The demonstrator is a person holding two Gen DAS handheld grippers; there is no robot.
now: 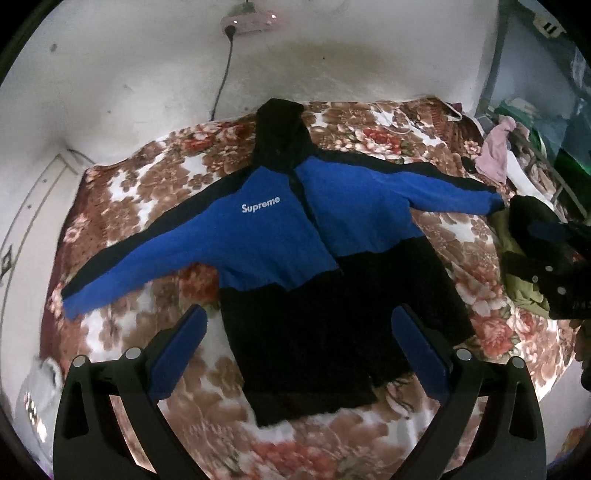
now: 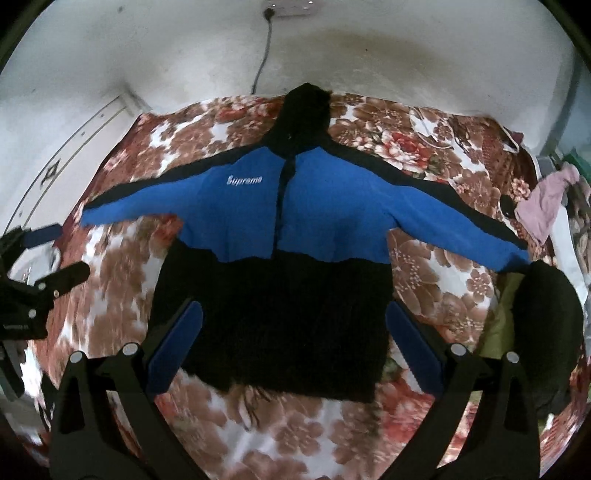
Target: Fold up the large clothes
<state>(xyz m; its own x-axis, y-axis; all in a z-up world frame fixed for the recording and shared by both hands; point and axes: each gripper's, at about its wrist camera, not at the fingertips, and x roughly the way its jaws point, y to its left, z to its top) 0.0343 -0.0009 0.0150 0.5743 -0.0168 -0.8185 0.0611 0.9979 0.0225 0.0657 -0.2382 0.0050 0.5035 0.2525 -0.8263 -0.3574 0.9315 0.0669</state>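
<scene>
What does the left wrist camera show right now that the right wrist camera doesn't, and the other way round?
Only the left wrist view shows the blue shelf unit at the far right and the right gripper near the jacket's cuff; its jaw state is unclear there.

Only the right wrist view shows the left gripper at the left edge, jaws apart, near the other cuff.

Both show the blue-and-black jacket spread flat with sleeves out on the floral blanket, the pink cloth, the wall socket, and each camera's own open, empty fingers.
</scene>
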